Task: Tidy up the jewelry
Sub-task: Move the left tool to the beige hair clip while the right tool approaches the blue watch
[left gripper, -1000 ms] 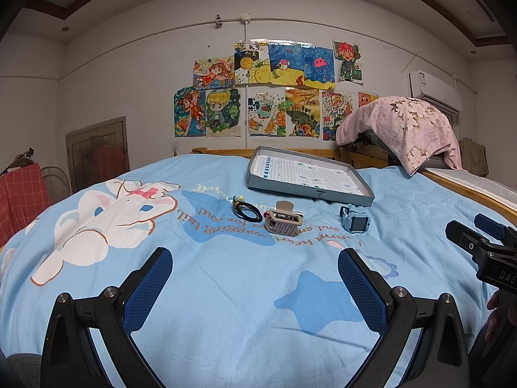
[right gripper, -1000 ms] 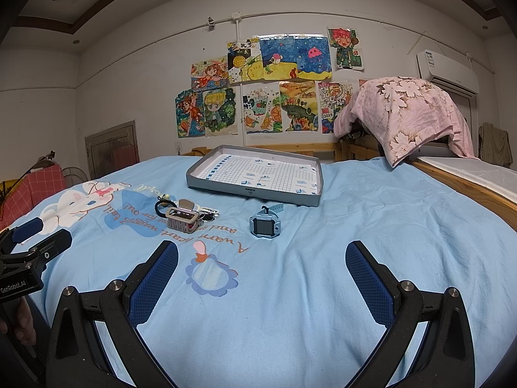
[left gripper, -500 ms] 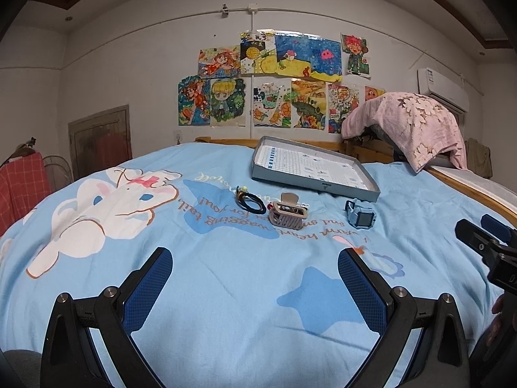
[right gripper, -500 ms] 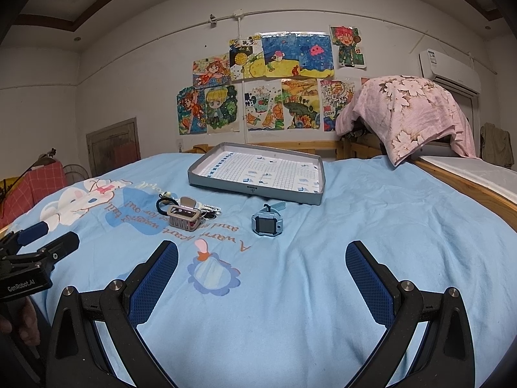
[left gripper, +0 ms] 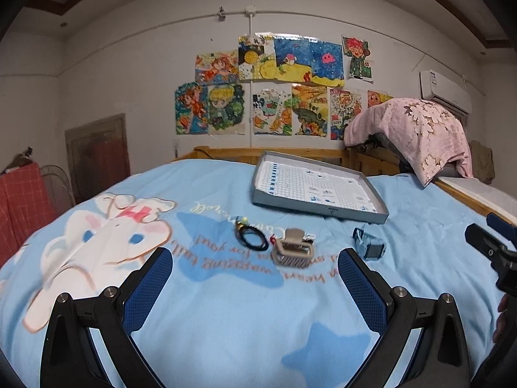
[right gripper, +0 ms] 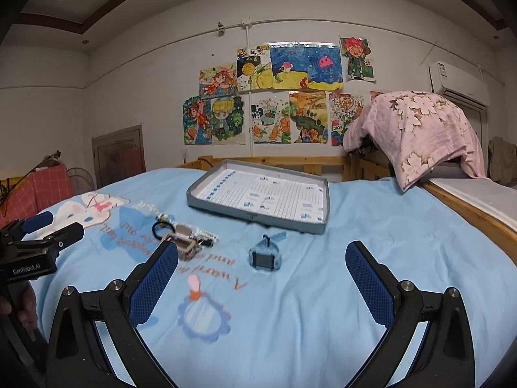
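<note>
Grey shallow tray (right gripper: 258,216) empty, far centre of light-blue cartoon bedspread (left gripper: 226,323). Nearer, in a row: black hair tie (left gripper: 253,239), beige claw clip (left gripper: 292,252), blue smartwatch (right gripper: 265,257). Left gripper (left gripper: 255,278) and right gripper (right gripper: 262,274) spread wide, empty. Children's drawings (right gripper: 278,97) on white wall; pink floral quilt (right gripper: 416,129) on wooden rail.
</note>
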